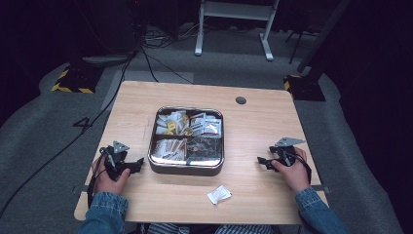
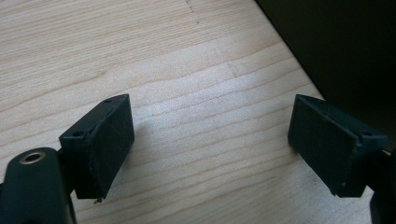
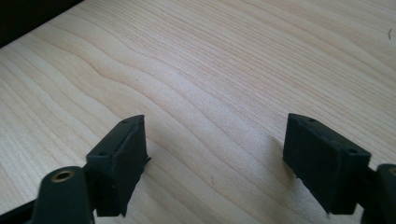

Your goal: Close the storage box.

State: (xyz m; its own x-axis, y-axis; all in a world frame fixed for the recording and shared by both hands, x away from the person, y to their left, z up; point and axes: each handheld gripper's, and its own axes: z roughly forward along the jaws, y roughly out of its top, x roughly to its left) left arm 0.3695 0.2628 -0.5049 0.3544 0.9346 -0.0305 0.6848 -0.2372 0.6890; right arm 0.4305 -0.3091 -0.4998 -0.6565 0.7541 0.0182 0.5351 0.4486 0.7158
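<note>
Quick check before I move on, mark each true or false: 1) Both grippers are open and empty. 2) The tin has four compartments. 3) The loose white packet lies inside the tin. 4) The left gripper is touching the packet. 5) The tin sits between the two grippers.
1) True: the left gripper and the right gripper stand open, with bare table between the fingers.
2) True: the metal tin is split into four sections, all holding packets.
3) False: the white packet lies on the table, in front of the tin.
4) False: the left gripper rests apart from it, left of the tin.
5) True.
</note>
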